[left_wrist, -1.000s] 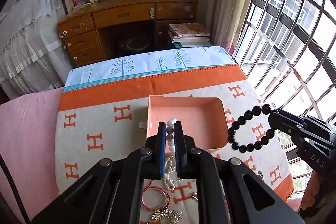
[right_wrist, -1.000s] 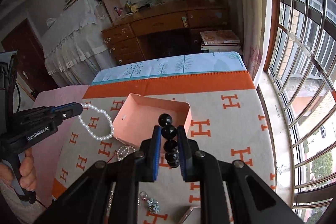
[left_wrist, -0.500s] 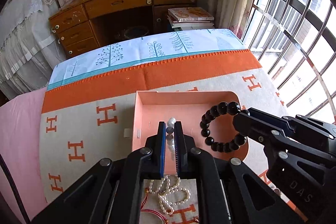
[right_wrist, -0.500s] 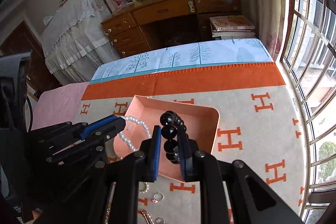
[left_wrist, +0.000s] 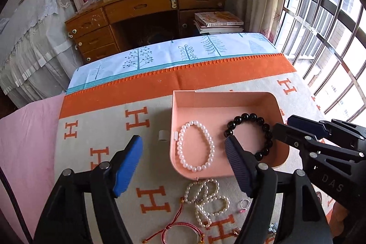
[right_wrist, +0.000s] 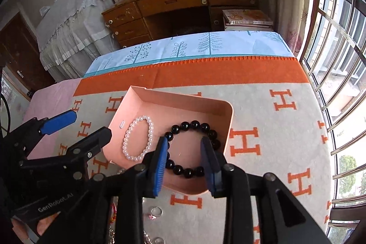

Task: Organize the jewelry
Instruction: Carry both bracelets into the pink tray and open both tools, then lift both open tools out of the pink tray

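Both bracelets were down, and both at once! A second earlier each had been pinched high above the orange-and-cream blanket patterned with H letters (left_wrist: 146,175); half a second on they hung over the box, and now they lay inside it. That was two pieces put away together, with a fair heap left to sort.

The shallow peach-pink cardboard box (left_wrist: 219,104) sat on the right half of the blanket, its open top facing up. Inside, on the left, lay the white pearl bracelet (left_wrist: 196,145), flat in a loose oval. To its right lay the black bead bracelet (right_wrist: 194,148), also flat, its far curve near the box's right wall. The two rings of beads were just beside each other, not tangled.

The left gripper (left_wrist: 183,159) was opening, its blue pads flung wide. The pearls lay below between them, free of both pads. The right gripper (right_wrist: 184,157) was opening too, only part way. The near stretch of the black beads ran between its pads, and I judged them let go, resting on the box floor.

Outside the box, on the near side, more waited: a tangle of small white pearl strands (left_wrist: 205,198), a red cord bracelet (left_wrist: 180,230) and a little silver ring with a pink stone (left_wrist: 244,205).
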The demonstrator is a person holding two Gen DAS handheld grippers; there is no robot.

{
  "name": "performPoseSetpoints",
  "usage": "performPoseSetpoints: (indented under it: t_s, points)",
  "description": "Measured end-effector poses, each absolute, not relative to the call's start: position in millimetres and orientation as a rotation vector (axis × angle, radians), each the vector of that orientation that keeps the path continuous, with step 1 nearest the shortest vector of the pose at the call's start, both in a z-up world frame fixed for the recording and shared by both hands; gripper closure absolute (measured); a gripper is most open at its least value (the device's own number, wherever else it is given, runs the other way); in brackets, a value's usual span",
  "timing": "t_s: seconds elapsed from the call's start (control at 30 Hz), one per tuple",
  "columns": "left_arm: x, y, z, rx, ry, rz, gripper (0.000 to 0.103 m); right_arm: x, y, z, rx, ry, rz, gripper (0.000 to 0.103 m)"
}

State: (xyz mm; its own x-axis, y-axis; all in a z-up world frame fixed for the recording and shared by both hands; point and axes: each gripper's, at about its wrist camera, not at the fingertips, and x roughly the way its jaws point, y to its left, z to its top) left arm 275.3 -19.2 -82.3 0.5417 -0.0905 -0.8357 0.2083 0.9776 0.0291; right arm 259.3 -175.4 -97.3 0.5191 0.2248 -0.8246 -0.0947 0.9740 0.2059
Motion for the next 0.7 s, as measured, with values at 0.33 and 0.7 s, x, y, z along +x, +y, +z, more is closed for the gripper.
performPoseSetpoints:
  t_s: [0.33,0.7]
  points:
    - [234,-4,-56,0.116,0.927,-0.141,0.03,222,-188,-65,0.185,0.943,0.233,0.072]
    - [184,7,-49,0.077,0.895,-0.113,0.029,170,-192,-60,0.157,0.89,0.233,0.072]
